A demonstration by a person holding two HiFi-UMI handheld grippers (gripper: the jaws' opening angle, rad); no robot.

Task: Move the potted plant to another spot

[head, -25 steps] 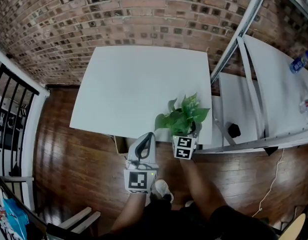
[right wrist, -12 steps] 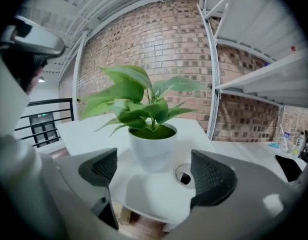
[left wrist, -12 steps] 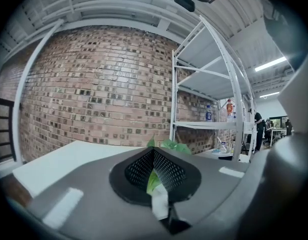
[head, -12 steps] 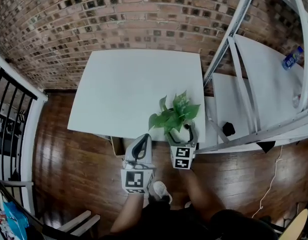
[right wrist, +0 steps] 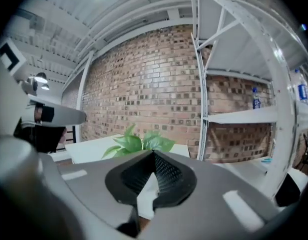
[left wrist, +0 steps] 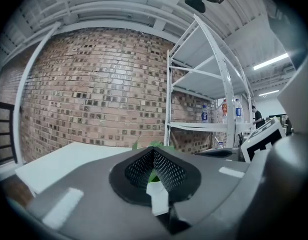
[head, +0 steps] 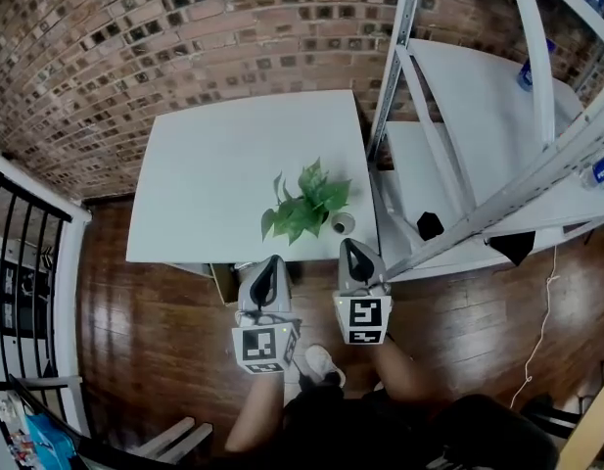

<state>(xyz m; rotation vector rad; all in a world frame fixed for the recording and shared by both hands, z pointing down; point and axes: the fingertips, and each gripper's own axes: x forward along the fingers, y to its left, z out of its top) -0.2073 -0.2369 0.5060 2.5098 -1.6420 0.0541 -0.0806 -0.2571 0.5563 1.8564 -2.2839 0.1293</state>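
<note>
With our left gripper and right gripper both pressed together on nothing off the near edge of the table, the potted plant stands by its near right corner, just beyond and slightly left of the right gripper, the nearer one.

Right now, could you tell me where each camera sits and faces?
Head view: on the person's head, looking steeply down at the table, potted plant, left gripper, right gripper and forearms.
Left gripper view: rides that gripper, facing level over its shut jaws at the brick wall.
Right gripper view: same, over its own shut jaws.
Both share the plant's leaves and wall.
</note>
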